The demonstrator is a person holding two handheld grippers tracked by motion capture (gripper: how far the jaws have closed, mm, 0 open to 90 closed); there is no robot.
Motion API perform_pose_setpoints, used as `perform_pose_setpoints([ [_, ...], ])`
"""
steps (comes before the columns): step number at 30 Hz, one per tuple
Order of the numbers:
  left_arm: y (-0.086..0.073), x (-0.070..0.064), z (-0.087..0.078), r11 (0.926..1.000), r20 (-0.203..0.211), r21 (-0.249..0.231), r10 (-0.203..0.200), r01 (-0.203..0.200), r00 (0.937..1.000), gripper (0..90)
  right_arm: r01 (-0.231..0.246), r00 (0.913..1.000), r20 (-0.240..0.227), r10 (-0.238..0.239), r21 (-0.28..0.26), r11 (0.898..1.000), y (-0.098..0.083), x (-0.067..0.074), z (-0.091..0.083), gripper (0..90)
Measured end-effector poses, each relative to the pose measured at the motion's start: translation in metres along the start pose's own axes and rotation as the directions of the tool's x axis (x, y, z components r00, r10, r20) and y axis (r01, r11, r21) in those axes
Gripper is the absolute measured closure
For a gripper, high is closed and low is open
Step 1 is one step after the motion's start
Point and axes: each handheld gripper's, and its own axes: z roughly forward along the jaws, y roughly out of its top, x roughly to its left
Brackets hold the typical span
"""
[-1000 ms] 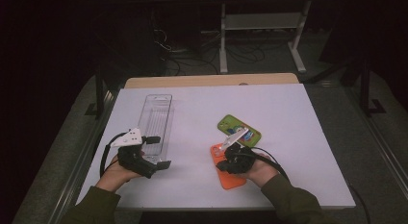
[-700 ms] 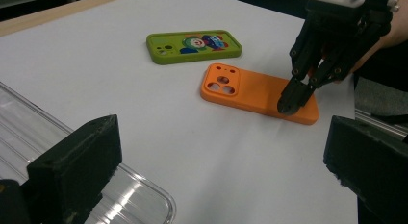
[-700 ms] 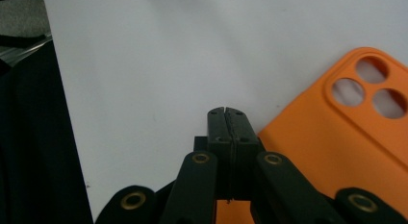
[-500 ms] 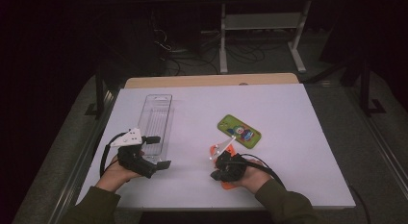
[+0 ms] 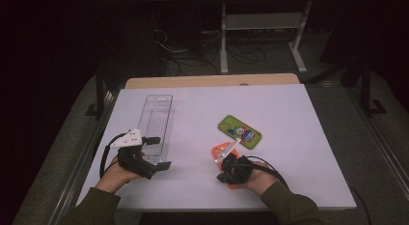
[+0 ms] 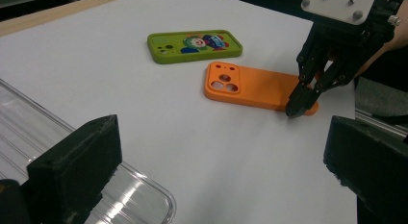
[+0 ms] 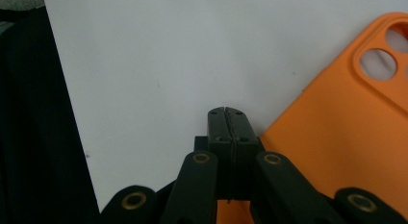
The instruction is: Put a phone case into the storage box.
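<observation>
Orange phone case [image 6: 255, 85] lies flat on the white table [image 5: 299, 114], its long axis running from the camera cutouts at 10 o'clock to 4 o'clock in the left gripper view. The right gripper [image 6: 294, 110], jaws pressed together with nothing between them, touches down at the case's 4 o'clock end. The left gripper [image 5: 161, 152], jaws spread, sits well apart at a clear plastic tray [image 5: 155, 119].

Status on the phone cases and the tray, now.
Done: nothing yet; the clear tray holds no case. In hand: the right tongs are shut at the orange case's corner, grip unclear; the left tongs stand open at the tray's near end. Left: both it and the green case lie on the table.
</observation>
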Motion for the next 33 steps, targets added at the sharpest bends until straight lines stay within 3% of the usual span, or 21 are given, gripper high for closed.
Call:
perform_pose_setpoints([
  [18, 0.001, -0.002, 0.000, 0.9999, 0.004, 0.007, 0.011, -0.011, 0.9999, 0.0, -0.094, 0.9946, 0.045, 0.094, 0.000, 0.996, -0.032, -0.017, -0.023, 88.9],
  [22, 0.002, -0.002, 0.000, 0.9999, 0.007, 0.008, 0.013, -0.013, 0.9999, 0.0, -0.095, 0.9932, 0.068, 0.095, 0.002, 0.995, -0.038, -0.022, -0.027, 89.0],
  [28, 0.003, -0.004, 0.002, 0.9999, 0.014, 0.009, 0.011, -0.011, 0.9998, 0.0, -0.104, 0.9931, 0.056, 0.104, -0.002, 0.995, -0.041, -0.023, -0.028, 88.9],
  [30, 0.005, -0.007, 0.004, 0.9998, 0.020, 0.013, 0.015, -0.015, 0.9997, 0.0, -0.113, 0.9930, 0.032, 0.114, -0.025, 0.993, -0.040, -0.024, -0.030, 88.7],
  [33, 0.007, -0.011, 0.008, 0.9995, 0.034, 0.018, 0.024, -0.025, 0.9991, 0.0, -0.124, 0.9915, 0.032, 0.126, -0.058, 0.991, -0.039, -0.026, -0.037, 85.3],
])
